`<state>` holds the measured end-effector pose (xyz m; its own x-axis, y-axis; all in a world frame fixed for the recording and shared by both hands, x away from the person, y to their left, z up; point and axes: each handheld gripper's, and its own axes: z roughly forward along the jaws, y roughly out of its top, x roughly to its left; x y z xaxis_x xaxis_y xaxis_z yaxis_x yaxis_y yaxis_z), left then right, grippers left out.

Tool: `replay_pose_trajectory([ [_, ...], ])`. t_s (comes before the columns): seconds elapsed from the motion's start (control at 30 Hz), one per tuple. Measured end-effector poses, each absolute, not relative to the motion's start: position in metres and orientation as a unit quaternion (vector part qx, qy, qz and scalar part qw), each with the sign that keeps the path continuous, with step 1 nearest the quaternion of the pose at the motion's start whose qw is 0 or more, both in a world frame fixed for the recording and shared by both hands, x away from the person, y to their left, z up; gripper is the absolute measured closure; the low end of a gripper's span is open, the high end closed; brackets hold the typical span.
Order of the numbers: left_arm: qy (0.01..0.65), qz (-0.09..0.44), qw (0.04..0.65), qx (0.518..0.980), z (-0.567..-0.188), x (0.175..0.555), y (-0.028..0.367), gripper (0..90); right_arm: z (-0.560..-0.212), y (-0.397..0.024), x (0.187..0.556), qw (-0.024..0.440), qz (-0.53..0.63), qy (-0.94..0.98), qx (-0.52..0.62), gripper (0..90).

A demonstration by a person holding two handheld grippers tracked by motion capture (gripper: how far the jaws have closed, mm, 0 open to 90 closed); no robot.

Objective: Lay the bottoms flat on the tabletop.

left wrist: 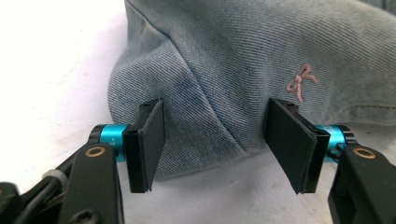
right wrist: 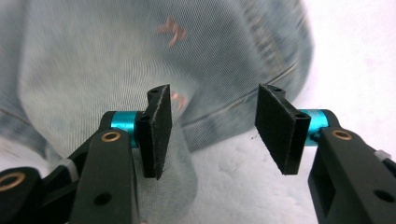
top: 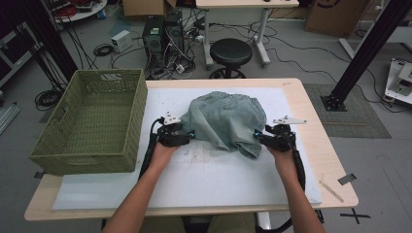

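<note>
2 tools sit at either side of a crumpled light-blue denim garment [top: 226, 121] lying on the white mat [top: 204, 179] that covers the worktop [top: 320, 145]. At the garment's left edge in the high view, the left tool [top: 190, 136] has its jaws standing apart; the left gripper view shows the pads [left wrist: 152, 144] clear of the cloth, with a folded corner of the denim [left wrist: 205, 107] just beyond the gap between them and nothing pinched. A small pink embroidered bow [left wrist: 301, 81] shows on the fabric past the right-hand pad.

At the garment's lower right edge, the right tool [top: 257, 136] is likewise apart. In the right gripper view a hem of the denim [right wrist: 219, 123] runs across beyond the gap, and a flap of cloth hangs just beside the left-hand pad [right wrist: 156, 130]; whether it touches that pad I cannot tell. The view is blurred.

Each tool is held by a hand coming in from the bottom of the high view. 1 green woven basket [top: 92, 121] rests on the worktop's left end, apart from the garment.
</note>
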<state>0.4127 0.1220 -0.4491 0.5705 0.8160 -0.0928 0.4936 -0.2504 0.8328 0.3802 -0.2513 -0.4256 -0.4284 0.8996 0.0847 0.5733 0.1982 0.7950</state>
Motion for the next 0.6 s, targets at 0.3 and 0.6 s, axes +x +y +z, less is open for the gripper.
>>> replay_pose_trajectory([
  [0.3, 0.419, 0.167, 0.418, 0.789, -0.448, 0.417, 0.115, 71.0, -0.445, -0.238, 0.386, 0.156, 0.355, 0.772, 0.503, 66.6],
  [0.6, 0.394, 0.159, 0.456, 0.782, -0.435, 0.395, 0.137, 82.5, -0.436, -0.256, 0.376, 0.157, 0.365, 0.78, 0.483, 89.5],
])
